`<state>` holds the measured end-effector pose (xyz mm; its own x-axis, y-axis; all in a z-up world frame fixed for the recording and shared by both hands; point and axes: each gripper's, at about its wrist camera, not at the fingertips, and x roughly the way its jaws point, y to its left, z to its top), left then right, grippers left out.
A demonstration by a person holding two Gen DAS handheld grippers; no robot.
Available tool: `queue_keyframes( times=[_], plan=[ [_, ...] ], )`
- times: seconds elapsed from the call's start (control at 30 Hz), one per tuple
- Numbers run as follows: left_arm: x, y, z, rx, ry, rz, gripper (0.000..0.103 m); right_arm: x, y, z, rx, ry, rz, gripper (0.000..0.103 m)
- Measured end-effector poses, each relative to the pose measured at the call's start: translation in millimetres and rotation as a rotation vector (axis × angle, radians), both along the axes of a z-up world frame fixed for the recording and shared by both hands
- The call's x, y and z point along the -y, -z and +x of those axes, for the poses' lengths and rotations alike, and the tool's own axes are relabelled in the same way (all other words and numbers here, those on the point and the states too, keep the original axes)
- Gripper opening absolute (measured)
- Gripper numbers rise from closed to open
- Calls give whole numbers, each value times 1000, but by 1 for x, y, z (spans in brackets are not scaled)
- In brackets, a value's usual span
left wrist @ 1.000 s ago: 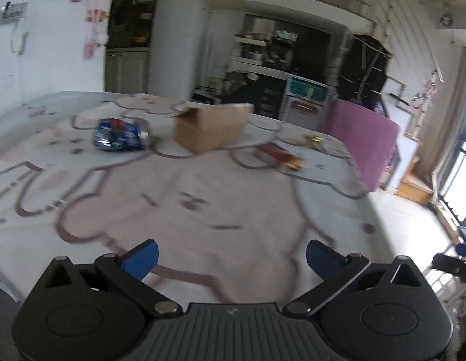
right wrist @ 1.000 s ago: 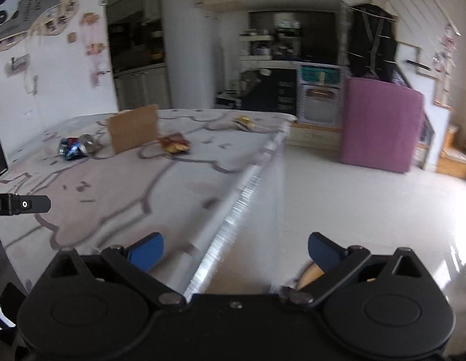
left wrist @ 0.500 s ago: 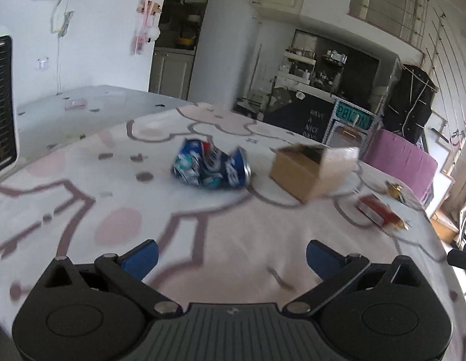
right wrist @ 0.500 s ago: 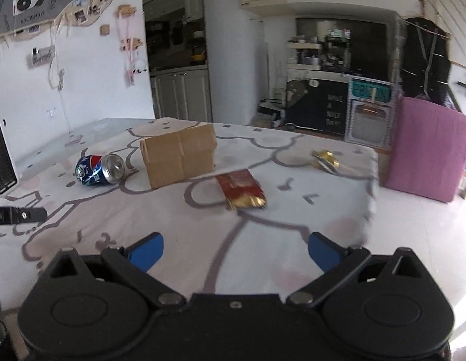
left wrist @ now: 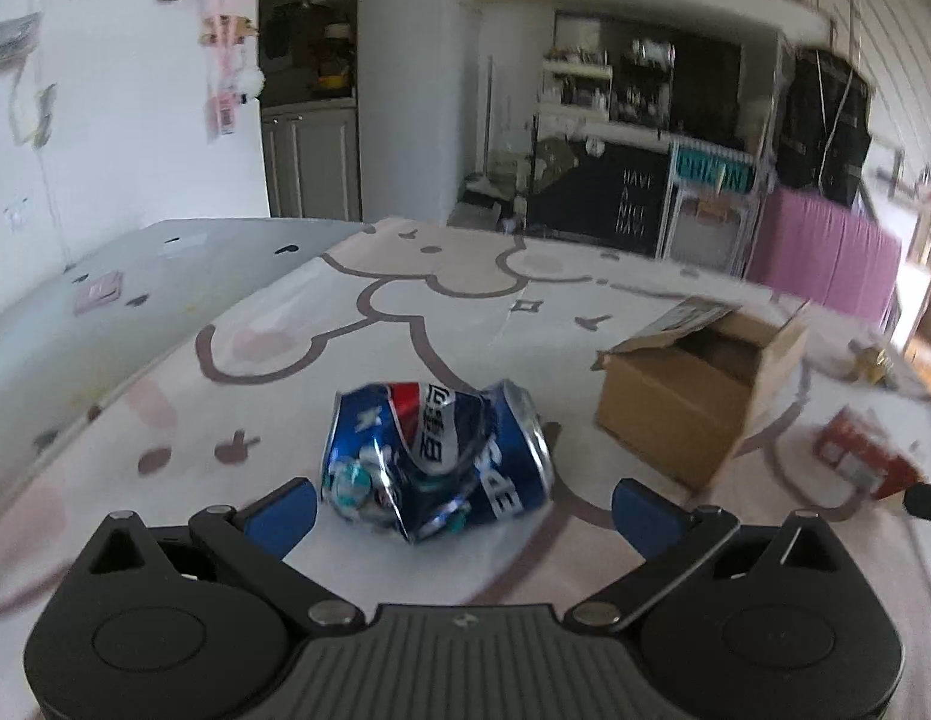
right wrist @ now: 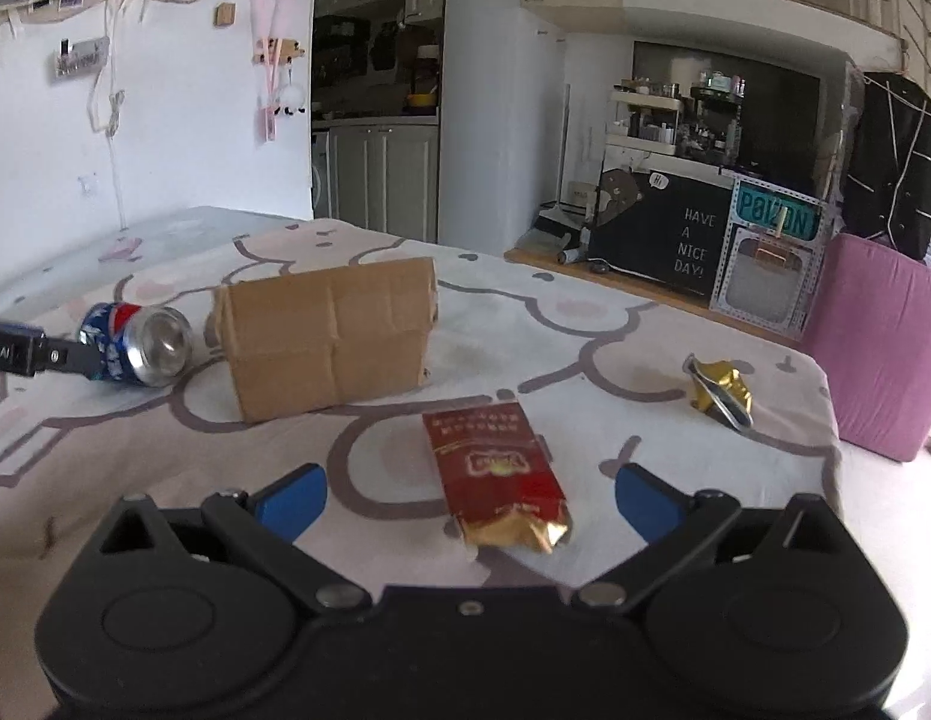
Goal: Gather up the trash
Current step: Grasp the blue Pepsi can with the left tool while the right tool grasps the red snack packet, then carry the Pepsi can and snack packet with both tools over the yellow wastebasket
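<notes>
1. Trash lies all around the cardboard box point(right wrist: 327, 339), which sits on the table cover point(right wrist: 615, 324) with its open side turned away from the right camera.
2. One piece is a squashed blue can point(left wrist: 435, 459). It lies on its side, just beside the box.
3. The left gripper point(left wrist: 464, 501) is spread wide. The can sits right in front of it, about between its blue fingertips point(left wrist: 282, 507), but nothing touches the can yet.
4. The right gripper point(right wrist: 470, 495) is spread wide too. A red snack packet point(right wrist: 495, 474) lies flat in front of the box, between that gripper's tips, and is not pinched.
5. A crumpled gold wrapper point(right wrist: 718, 390) lies well apart from the box, near the table edge.
6. I think grabbing comes next.
7. The can is round and shiny, so it could roll or pop out if it is squeezed off-centre.
8. The packet is flat and thin, so the tips could slide over it or pinch the table cover instead.
</notes>
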<state>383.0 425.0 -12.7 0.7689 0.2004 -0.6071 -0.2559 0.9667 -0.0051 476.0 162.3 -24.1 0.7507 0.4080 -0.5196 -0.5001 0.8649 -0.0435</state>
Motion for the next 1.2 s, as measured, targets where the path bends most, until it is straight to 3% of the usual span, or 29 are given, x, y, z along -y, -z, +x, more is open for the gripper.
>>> queue_keyframes(
  times=[0.17,0.47,0.63,0.8,0.97,1.2],
  plan=[
    [-10,-4,33,-82,9,23,103,-5,11,12,-21,-9,3,103],
    [-32,-5,75,-185,-42,-31,103,-10,19,29,-48,-38,11,102],
    [-39,0,85,-205,-63,-81,103,-11,21,41,-90,-43,38,92],
    [-36,9,89,-237,-79,-49,103,-8,23,48,-100,-24,63,84],
    [-33,13,81,-223,-74,-59,96,-5,24,45,-98,-5,58,58],
    [-18,4,59,-192,-54,-35,96,5,16,26,-102,11,50,54]
  ],
)
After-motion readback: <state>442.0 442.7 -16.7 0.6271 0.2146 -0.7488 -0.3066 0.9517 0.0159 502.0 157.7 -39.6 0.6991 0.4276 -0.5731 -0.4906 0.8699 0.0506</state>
